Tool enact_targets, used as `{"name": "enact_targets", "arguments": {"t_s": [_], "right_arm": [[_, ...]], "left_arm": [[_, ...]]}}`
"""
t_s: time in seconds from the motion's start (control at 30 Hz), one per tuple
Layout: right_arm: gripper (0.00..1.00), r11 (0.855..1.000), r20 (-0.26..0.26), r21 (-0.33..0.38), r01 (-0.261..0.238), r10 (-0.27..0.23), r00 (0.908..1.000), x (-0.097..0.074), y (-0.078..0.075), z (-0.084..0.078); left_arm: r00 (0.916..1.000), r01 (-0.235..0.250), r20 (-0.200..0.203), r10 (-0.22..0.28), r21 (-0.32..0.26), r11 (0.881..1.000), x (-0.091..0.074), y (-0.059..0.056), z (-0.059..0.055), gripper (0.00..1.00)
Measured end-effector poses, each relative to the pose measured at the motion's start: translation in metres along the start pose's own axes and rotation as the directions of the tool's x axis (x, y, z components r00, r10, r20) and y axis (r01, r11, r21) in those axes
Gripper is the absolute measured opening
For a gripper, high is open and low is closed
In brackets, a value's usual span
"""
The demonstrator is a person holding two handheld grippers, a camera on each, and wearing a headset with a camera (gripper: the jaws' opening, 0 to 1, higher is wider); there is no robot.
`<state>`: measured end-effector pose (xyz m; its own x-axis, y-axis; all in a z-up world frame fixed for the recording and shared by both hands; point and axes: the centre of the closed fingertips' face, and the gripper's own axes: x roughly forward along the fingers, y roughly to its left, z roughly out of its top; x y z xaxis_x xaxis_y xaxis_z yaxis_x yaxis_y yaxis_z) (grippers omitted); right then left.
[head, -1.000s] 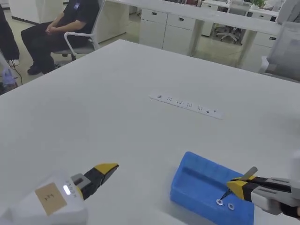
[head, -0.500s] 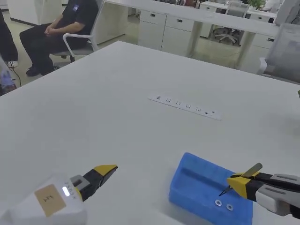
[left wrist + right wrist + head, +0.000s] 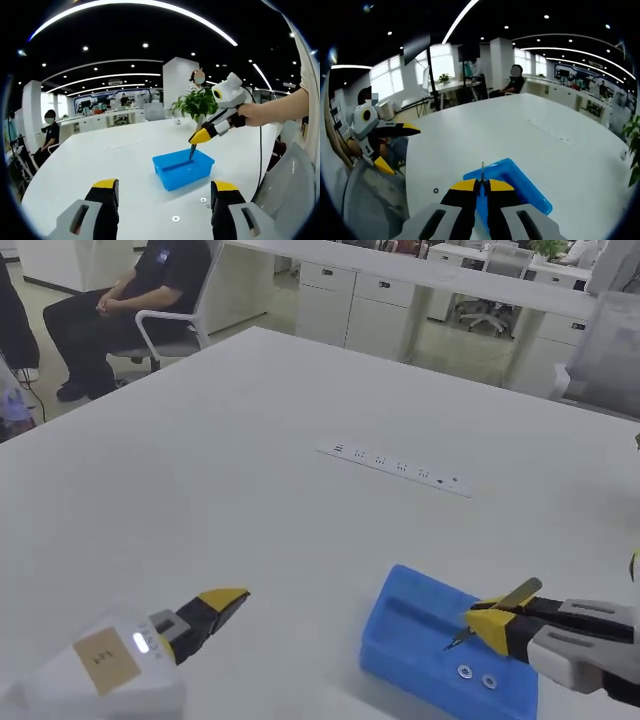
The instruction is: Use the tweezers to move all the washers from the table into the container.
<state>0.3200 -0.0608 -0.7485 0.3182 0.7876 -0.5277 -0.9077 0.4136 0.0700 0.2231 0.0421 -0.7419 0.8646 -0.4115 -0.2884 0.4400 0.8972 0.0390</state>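
One white table (image 3: 250, 470) is seen, its near edge cut off. On it sits the blue container (image 3: 420, 635), partly covered by the right gripper (image 3: 483, 623), whose jaws are pressed together on the tweezers (image 3: 455, 640). These are mostly hidden, and a thin tip is made out over the container. The left gripper (image 3: 232, 600) is held spread with nothing between its jaws. Two washers (image 3: 465, 672) lie in the container, and other washers (image 3: 175, 218) lie on the table beside it.

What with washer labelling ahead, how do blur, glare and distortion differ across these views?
Head view: even light, washers in the container readable. Left gripper view: fisheye bends ceiling lights, table washers tiny. Right gripper view: windows blown out, tweezers soft near the jaws.
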Motion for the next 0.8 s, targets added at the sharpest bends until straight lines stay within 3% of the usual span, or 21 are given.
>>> {"name": "enact_targets", "arguments": {"t_s": [0.23, 0.8], "right_arm": [[0.03, 0.998, -0.011, 0.016, -0.055, 0.055, 0.9984, 0.007, 0.022, -0.009], [0.04, 0.987, -0.087, 0.108, -0.119, 0.129, 0.9879, 0.029, 0.057, -0.059]], "left_arm": [[1.0000, 0.001, -0.008, -0.001, 0.006, 1.000, 0.000, -0.001, -0.001, 0.75], [0.9999, 0.004, -0.013, -0.004, 0.006, 1.000, 0.001, -0.001, -0.003, 0.75]]}}
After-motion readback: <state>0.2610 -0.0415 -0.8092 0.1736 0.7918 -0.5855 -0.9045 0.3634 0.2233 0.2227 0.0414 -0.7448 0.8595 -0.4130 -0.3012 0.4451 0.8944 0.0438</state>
